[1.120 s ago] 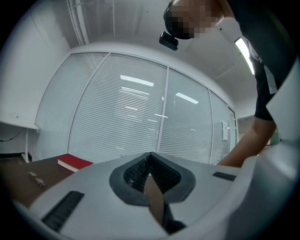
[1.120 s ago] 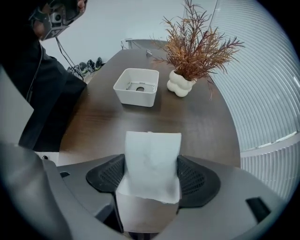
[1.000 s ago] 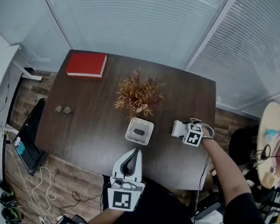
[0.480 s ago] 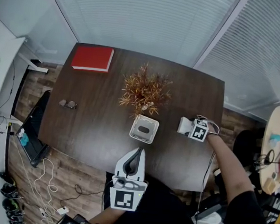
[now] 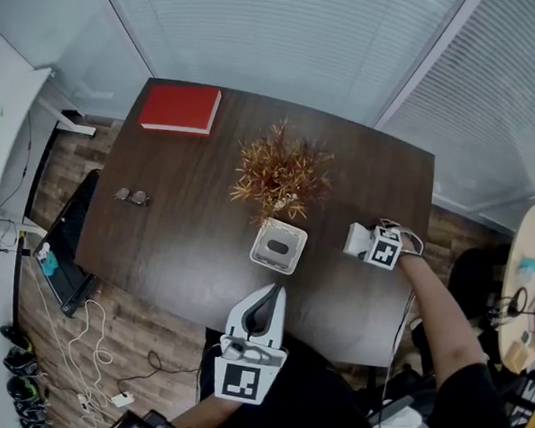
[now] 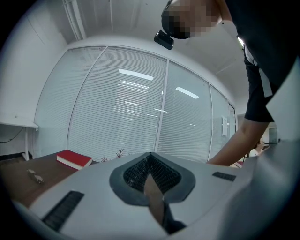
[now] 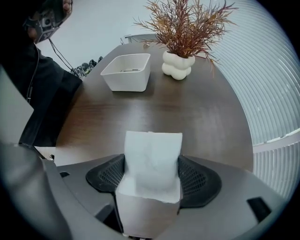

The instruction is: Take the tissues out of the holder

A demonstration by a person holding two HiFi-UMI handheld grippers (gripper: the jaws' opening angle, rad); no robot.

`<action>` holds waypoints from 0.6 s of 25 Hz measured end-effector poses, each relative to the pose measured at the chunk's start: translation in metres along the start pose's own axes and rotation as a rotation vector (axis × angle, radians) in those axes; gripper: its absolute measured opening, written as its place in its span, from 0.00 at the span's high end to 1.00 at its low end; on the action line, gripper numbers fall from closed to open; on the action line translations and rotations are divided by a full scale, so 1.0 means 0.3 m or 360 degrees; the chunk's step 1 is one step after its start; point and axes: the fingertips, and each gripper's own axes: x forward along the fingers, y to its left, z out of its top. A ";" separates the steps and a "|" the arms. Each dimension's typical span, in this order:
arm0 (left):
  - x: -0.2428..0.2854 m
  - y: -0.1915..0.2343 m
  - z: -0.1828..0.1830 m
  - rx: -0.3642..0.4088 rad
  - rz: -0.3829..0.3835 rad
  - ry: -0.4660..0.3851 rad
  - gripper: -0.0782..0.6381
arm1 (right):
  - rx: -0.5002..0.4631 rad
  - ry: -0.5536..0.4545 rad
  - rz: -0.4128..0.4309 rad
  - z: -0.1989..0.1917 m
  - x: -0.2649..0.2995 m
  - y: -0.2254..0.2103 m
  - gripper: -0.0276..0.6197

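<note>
The white square holder [image 5: 296,234] stands mid-table, in front of the plant; in the right gripper view the holder [image 7: 125,77] shows only a small dark item inside. My right gripper [image 5: 357,241] hovers to the holder's right, apart from it, shut on a white stack of tissues [image 5: 353,237]. In its own view the tissues [image 7: 153,159] stand upright, pinched between the two dark pads [image 7: 197,177] of the right gripper [image 7: 152,176]. My left gripper [image 5: 261,304] is at the table's near edge, jaws together and holding nothing; its own view shows the left gripper [image 6: 151,159] shut.
A dried orange plant [image 5: 281,172] in a white vase [image 7: 177,64] sits just behind the holder. A red book [image 5: 180,109] lies at the far left corner, glasses [image 5: 132,196] at the left. The dark table [image 5: 189,248] ends near my body. Cables [image 5: 75,359] lie on the floor.
The head camera has shifted a little, so everything sits slightly differently in the view. Both grippers and the holder keep their places relative to one another.
</note>
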 end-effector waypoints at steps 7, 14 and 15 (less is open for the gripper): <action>0.010 -0.028 -0.006 0.0033 -0.0058 0.0007 0.89 | 0.0029 -0.0011 0.0047 -0.006 -0.003 0.016 0.41; 0.005 -0.032 -0.008 0.0014 -0.0072 0.0025 0.89 | -0.0011 -0.0016 0.0028 -0.011 -0.032 0.026 0.41; 0.005 -0.032 -0.006 0.0011 -0.0075 0.0020 0.89 | -0.0003 -0.0027 0.0018 -0.009 -0.042 0.022 0.41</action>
